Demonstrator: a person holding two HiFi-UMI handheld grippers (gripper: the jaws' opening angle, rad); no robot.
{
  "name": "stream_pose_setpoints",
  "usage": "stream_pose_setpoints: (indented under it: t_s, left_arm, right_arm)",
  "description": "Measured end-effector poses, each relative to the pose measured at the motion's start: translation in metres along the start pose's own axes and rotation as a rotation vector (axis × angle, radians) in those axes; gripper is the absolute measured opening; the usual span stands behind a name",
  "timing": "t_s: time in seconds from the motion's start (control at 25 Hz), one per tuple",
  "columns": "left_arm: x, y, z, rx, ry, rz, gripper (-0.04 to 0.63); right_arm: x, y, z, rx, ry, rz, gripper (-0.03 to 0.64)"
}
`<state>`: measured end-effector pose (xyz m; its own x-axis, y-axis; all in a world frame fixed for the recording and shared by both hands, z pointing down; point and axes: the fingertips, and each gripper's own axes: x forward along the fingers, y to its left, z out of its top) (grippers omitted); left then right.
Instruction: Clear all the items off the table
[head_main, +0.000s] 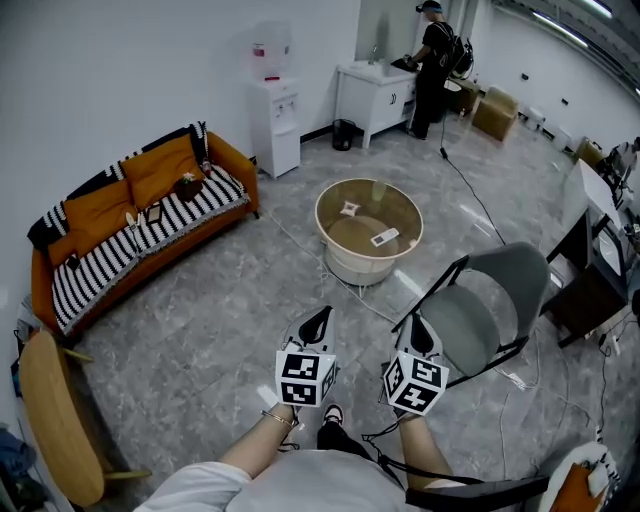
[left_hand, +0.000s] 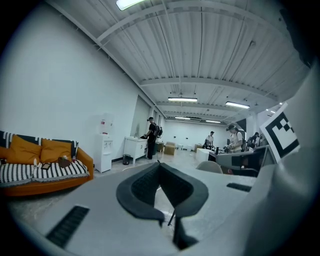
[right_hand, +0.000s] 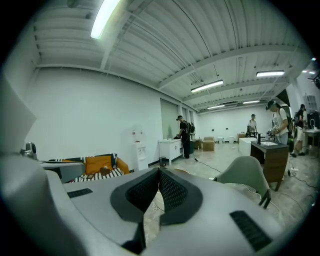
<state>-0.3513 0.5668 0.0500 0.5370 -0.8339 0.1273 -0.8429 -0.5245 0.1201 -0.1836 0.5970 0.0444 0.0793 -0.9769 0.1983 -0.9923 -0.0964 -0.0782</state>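
Left tongs (head_main: 318, 316), right tongs (head_main: 421, 322): both closed tip to tip, nothing between, low over floor. Grey chair (head_main: 492, 298) just right. Farther ahead, well apart: round glass counter (head_main: 320, 222) carrying remote (head_main: 384, 237), small white item (head_main: 349, 209).

Orange sofa (head_main: 140, 225) with striped black-and-white cover against the white wall (head_main: 150, 60), white water dispenser (head_main: 274, 125) near its end, person in black (head_main: 432, 65) at a white cabinet (head_main: 372, 95), grey folding chair (head_main: 480, 310).

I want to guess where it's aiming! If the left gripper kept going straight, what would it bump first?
Probably the table: the left gripper points at it across the floor. It may pass above the low top; height is hard to judge.
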Motion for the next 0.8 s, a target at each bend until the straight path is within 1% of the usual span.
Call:
stream_pose_setpoints:
  t_s: [0.28,0.44,0.64,0.8]
  left_arm:
    - [0.086,0.007,0.023,0.008,-0.001,0.026,0.008]
    - [0.130,0.010,0.029,0.007,-0.001,0.034,0.006]
    - [0.174,0.008,0.034,0.021,0.006,0.038,0.008]
    - [0.199,0.010,0.034,0.036,0.021,0.049,0.008]
  right_arm:
    - [0.081,-0.034,0.026,0.005,0.004,0.022,0.023]
    - [0.121,-0.051,0.034,0.011,0.010,0.031,0.023]
    - [0.163,-0.074,0.039,0.022,0.020,0.042,0.023]
    - [0.189,-0.088,0.040,0.042,0.031,0.047,0.023]
